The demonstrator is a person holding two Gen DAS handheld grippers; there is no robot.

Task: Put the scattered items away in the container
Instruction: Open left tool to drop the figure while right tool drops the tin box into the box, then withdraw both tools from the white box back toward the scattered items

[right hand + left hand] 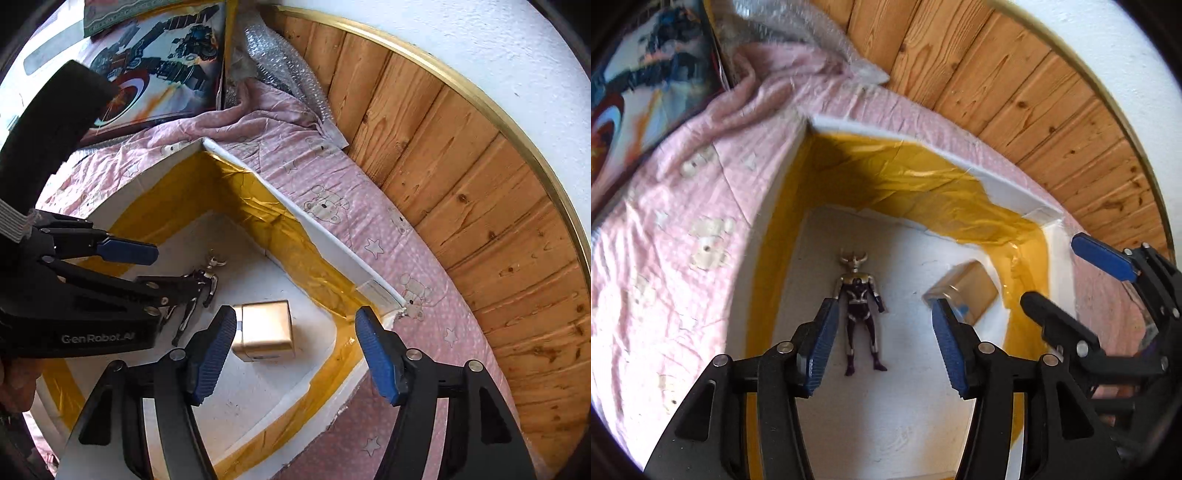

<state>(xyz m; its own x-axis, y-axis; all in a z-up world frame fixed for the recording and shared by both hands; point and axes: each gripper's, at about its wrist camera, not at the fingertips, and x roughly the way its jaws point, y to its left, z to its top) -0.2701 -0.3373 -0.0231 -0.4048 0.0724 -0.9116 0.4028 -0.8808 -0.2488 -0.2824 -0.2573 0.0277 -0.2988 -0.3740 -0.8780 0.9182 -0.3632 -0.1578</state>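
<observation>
Both claws released; figure (860, 314) whole only leftward, gold box (265, 329) only rightward.

Container (343, 243): matt white foam, lined with glossy yellow tape. Figure (858, 306): glossy plastic. Gold box (266, 330): satin sheen. Pink blanket (332, 206): soft cloth. Wall panelling (461, 192): knotty wood.

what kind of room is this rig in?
Probably a bedroom or a child's room, on a bed: a pink bear-print sheet lies under the white foam box, with a wood-panel wall beside it and a toy figure in the box.
</observation>
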